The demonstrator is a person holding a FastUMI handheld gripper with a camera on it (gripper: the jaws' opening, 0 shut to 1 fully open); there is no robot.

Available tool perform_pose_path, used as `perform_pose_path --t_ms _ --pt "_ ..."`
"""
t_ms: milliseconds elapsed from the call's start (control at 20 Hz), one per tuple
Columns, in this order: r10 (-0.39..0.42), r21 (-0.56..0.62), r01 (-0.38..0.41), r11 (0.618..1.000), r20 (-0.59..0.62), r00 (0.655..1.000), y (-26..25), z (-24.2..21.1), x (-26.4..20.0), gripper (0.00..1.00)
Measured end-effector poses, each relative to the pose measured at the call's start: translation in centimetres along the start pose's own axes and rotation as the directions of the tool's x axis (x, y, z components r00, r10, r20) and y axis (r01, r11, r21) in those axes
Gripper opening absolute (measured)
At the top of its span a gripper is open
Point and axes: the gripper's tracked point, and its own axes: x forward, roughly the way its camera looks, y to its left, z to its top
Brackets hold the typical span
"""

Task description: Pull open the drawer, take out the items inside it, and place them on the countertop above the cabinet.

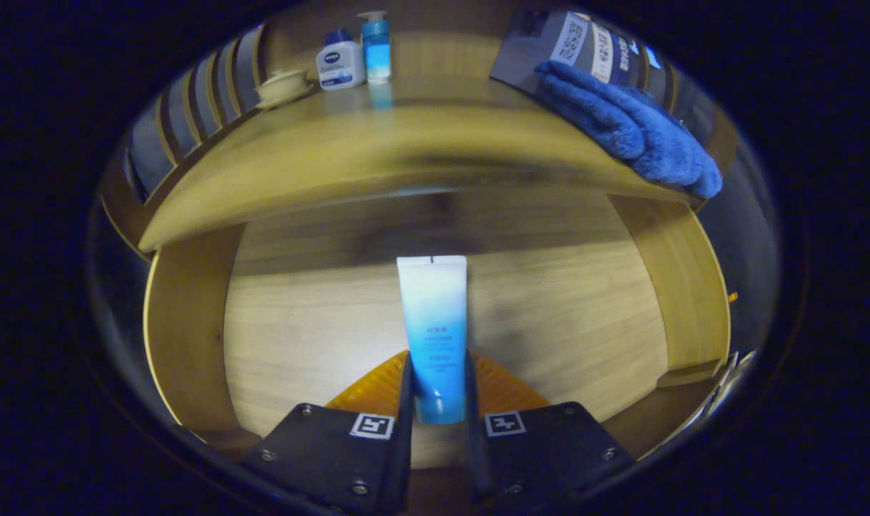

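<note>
One blue-and-white tube (433, 333) clamped at its lower end between both fingers of the tongs (438, 390), narrowly parted, tube over the open drawer (299, 337), below the bench (378, 143) carrying two bottles (340, 61), a small dish (283, 86), a blue towel (628, 129)

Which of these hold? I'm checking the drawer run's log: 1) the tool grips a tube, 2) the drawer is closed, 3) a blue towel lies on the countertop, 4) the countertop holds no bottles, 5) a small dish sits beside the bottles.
1) True: the tool has both fingers pressed on the blue-white tube.
2) False: the drawer is pulled open, with the tube over it.
3) True: the blue towel lies on the countertop.
4) False: a white bottle and a blue pump bottle stand there.
5) True: the small dish.
</note>
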Motion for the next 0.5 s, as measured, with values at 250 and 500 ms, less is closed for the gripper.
perform_pose_path --t_ms 250,500 --pt "-0.068 0.014 0.066 0.998 0.129 0.989 -1.6 2.5 -5.5 0.32" --pt "-0.114 0.025 0.111 0.993 0.236 0.965 -2.6 6.8 -9.4 0.31"
